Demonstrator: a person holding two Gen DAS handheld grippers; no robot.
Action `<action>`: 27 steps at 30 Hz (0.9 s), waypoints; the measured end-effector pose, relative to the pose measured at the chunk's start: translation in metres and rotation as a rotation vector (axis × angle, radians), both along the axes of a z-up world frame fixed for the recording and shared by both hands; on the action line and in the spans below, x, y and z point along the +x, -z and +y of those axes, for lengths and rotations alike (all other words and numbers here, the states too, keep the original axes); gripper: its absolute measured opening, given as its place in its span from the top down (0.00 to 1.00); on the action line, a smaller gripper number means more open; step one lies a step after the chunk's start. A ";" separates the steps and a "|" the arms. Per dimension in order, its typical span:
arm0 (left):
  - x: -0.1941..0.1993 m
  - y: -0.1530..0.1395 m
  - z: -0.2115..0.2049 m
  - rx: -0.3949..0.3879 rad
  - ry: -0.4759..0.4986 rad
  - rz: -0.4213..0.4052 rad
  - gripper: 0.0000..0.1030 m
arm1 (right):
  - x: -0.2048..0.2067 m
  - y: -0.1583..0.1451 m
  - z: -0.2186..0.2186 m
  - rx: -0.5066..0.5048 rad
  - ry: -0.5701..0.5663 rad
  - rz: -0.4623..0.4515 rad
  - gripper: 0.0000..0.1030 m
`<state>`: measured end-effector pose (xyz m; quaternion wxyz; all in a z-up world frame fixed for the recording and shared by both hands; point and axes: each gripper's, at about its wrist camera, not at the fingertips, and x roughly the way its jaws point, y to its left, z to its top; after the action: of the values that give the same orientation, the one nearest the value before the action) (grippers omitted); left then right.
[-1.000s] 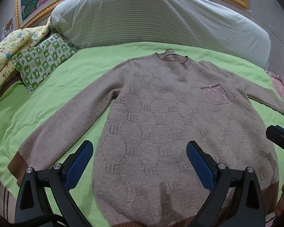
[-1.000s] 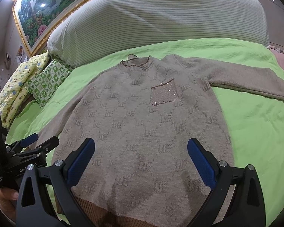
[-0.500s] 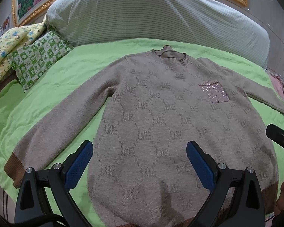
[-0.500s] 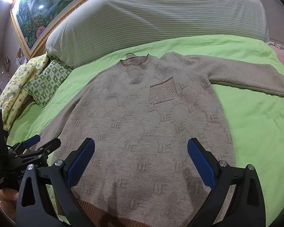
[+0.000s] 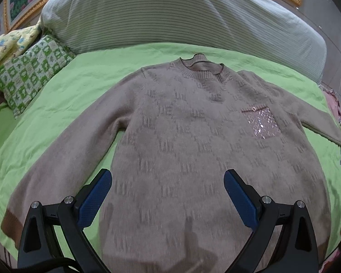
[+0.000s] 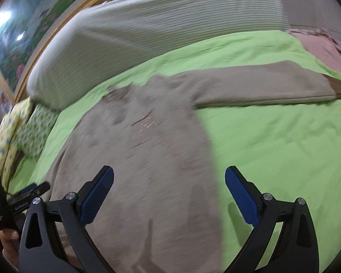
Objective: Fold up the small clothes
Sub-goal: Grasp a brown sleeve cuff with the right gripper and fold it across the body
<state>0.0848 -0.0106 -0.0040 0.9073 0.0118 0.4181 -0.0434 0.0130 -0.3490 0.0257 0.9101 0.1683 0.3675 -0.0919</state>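
Right wrist view is motion-blurred: knit pattern and sequin pocket [image 6: 145,125] smear into streaks, collar barely readable. Sweater hem is cut off at the near edge in both views, hidden behind the gripper frames. Far-left pillows are cropped by the fisheye rim; the framed painting [image 6: 11,29] is only partly in shot

Green bedsheet [image 5: 84,77] covers the bed, beige knit sweater [image 5: 193,141] lies flat on it, front up, collar [image 5: 202,68] at the far end, both sleeves spread out. Left sleeve runs near-left, brown cuff [image 5: 10,225] close to the near-left bed edge. Right sleeve [image 6: 261,86] stretches right, brown cuff near the pink fabric [image 6: 325,50] at the far right

Left gripper [image 5: 168,195] released, jaws wide apart, hovering over the lower body of the sweater, centred on it; contact not evident. Right gripper [image 6: 169,193] also released, jaws wide, straddling the sweater's right side edge: left finger over knit, right finger [image 6: 241,198] over bare sheet

Big striped bolster [image 5: 170,16] across the far end, green-checked pillow [image 5: 27,72] and yellow print pillow [image 5: 2,47] far left. Nothing lies on the sweater. A hand [image 6: 9,241] holding the left gripper shows at the near-left in the right wrist view
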 end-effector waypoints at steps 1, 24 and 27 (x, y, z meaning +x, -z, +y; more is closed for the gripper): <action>0.007 -0.001 -0.001 -0.001 0.001 -0.001 0.04 | 0.000 -0.002 -0.015 0.004 0.036 -0.011 0.05; 0.157 0.037 -0.003 0.015 -0.061 0.078 0.04 | 0.009 0.008 -0.289 0.254 0.648 -0.154 0.92; 0.166 0.051 0.006 0.069 -0.092 0.108 0.04 | 0.005 -0.031 -0.291 0.117 0.717 -0.230 0.93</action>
<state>0.2506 -0.0044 -0.0554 0.8836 0.0214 0.4677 0.0120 0.0178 -0.6399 0.0569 0.8444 0.3470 0.1851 -0.3638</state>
